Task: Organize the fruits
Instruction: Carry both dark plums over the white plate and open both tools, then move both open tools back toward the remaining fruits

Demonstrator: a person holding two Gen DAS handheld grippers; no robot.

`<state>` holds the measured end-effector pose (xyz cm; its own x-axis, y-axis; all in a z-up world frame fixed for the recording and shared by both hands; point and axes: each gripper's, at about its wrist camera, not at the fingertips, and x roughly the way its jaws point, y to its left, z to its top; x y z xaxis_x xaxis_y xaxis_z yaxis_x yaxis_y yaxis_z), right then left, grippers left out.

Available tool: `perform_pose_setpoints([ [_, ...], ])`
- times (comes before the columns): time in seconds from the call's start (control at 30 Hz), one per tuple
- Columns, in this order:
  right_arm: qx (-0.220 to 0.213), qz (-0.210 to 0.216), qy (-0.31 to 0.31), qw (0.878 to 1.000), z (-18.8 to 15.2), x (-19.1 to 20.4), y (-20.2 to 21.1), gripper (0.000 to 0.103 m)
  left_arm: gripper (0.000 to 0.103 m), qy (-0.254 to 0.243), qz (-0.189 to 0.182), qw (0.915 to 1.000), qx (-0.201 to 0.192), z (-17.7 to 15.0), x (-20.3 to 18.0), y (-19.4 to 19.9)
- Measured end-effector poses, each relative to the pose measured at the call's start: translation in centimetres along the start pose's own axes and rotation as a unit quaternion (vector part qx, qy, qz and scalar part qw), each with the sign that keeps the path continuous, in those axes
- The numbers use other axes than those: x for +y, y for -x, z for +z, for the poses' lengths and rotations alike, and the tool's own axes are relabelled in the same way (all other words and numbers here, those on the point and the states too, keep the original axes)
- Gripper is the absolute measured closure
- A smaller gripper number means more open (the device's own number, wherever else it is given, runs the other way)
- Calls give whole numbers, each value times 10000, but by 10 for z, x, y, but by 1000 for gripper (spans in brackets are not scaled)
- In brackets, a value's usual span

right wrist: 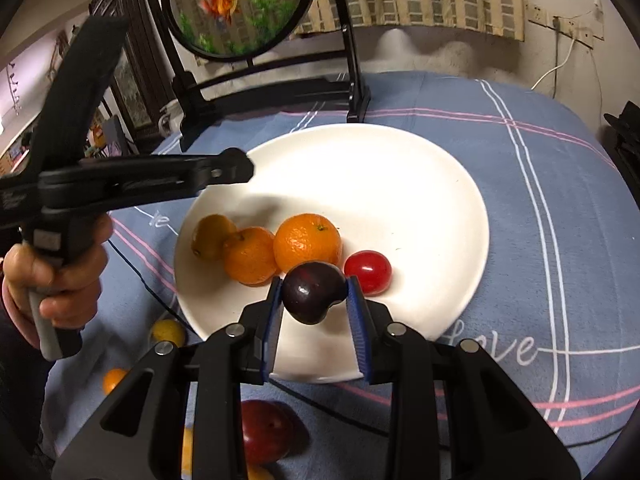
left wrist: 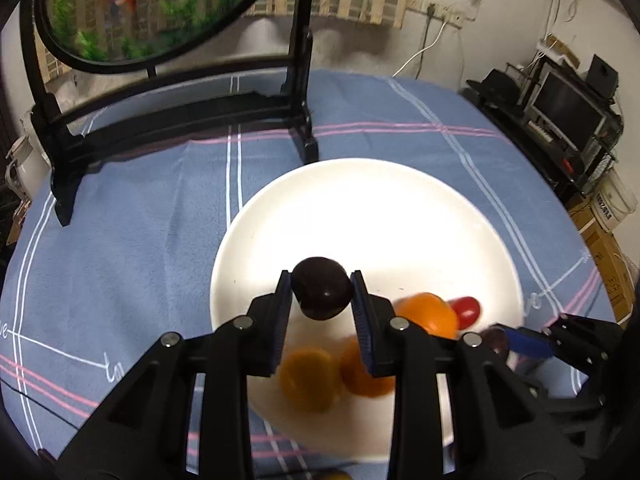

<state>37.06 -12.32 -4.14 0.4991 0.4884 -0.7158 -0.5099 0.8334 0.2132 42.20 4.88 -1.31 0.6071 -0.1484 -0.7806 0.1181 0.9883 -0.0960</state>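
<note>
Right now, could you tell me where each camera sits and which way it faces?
Left wrist: on the left gripper, facing along its fingers over the white plate toward the goldfish screen; a dark plum sits between them.
Right wrist: on the right gripper, facing likewise, gripping another dark plum; the person's left hand shows.
Shared: plate, oranges, red tomato.

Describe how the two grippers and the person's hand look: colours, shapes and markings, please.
Both are black plastic. The left gripper and right gripper each have two angular fingers with triangular cut-outs, round silver screw heads and ribbed blue pads. The person's left hand is bare, with a pink sleeve edge at the wrist, and it wraps a black handle with a grey lower part.
</note>
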Motion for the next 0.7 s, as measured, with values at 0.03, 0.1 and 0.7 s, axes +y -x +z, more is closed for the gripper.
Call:
perform_pose_setpoints([
  [0.03, 32, -14, 16, 10000, 0, 0, -3, 71, 73, 25, 26, 10000, 45, 0, 1, -6],
  [0.1, 75, -30, 53, 10000, 0, 1, -7, 71, 73, 52, 42, 9999, 114, 6, 6, -14],
  [0.7, -282, -301, 264, 9988, -26, 22, 49, 51, 4, 304, 565, 9945, -833, -82, 7, 108],
])
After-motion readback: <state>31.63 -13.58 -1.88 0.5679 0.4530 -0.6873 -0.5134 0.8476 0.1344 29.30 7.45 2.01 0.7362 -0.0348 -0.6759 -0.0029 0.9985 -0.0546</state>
